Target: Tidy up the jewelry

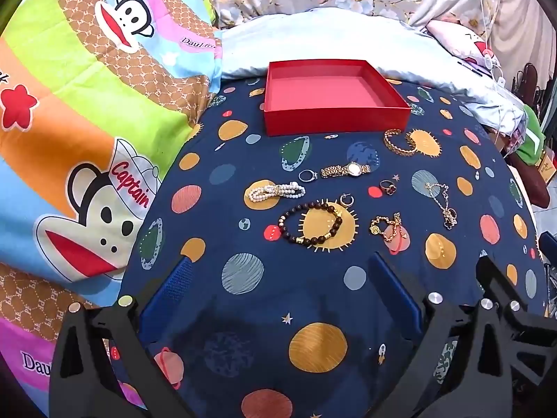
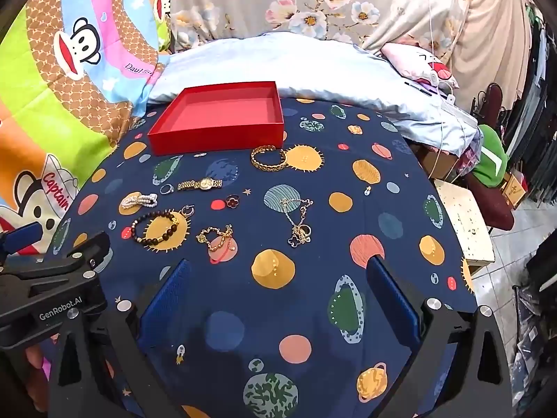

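Observation:
An open red box (image 1: 334,94) (image 2: 219,122) sits at the far side of a dark blue planet-print cloth. In front of it lie a gold bangle (image 1: 400,142) (image 2: 268,157), a gold watch (image 1: 346,170) (image 2: 200,184), a silver ring (image 1: 307,175), a pearl bracelet (image 1: 276,191) (image 2: 139,201), a dark bead bracelet (image 1: 310,223) (image 2: 156,227), a red-stone ring (image 1: 388,187) (image 2: 232,200), a gold chain bracelet (image 1: 388,228) (image 2: 216,237) and a thin necklace (image 1: 442,205) (image 2: 299,223). My left gripper (image 1: 280,271) and right gripper (image 2: 278,275) are both open and empty, short of the jewelry.
A colourful monkey-print blanket (image 1: 76,132) lies to the left. A pale blue pillow (image 1: 330,41) and floral fabric (image 2: 296,0) lie behind the box. A white stool (image 2: 466,223) and clutter stand past the cloth's right edge. The left gripper's body (image 2: 45,289) shows in the right wrist view.

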The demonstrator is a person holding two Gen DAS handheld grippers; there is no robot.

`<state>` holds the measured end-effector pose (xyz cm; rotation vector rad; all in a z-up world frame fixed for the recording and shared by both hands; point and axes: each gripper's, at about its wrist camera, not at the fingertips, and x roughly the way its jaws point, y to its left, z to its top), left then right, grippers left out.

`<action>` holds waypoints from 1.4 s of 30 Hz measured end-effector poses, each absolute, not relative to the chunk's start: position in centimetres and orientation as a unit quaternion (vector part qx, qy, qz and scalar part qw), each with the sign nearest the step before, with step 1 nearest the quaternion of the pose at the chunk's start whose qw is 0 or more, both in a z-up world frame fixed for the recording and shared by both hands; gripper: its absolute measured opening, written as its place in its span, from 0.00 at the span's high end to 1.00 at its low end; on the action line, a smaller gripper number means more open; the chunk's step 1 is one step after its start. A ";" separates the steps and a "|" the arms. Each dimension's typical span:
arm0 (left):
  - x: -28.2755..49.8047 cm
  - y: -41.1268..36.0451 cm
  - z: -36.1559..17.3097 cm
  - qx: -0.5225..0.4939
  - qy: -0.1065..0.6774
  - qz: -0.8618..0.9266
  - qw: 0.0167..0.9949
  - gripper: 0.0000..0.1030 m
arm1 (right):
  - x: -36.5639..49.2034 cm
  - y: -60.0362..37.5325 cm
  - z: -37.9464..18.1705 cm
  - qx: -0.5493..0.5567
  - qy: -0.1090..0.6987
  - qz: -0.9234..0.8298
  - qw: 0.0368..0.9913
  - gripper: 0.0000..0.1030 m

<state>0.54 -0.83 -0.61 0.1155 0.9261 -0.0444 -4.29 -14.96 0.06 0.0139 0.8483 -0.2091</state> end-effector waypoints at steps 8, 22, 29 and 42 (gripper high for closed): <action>0.8 -0.8 -0.4 0.058 0.443 -0.018 0.894 0.05 | -3.6 -15.0 0.0 0.007 0.413 -0.101 0.905 0.05; 0.8 -0.7 -0.5 0.059 0.443 -0.019 0.894 0.05 | -3.5 -14.9 0.1 0.006 0.413 -0.101 0.905 0.05; 0.8 -0.7 -0.5 0.059 0.443 -0.019 0.894 0.05 | -3.4 -14.9 0.1 0.008 0.413 -0.101 0.905 0.05; 1.3 0.1 -0.9 0.056 0.448 -0.023 0.892 0.05 | -2.9 -14.6 0.1 0.012 0.416 -0.101 0.904 0.05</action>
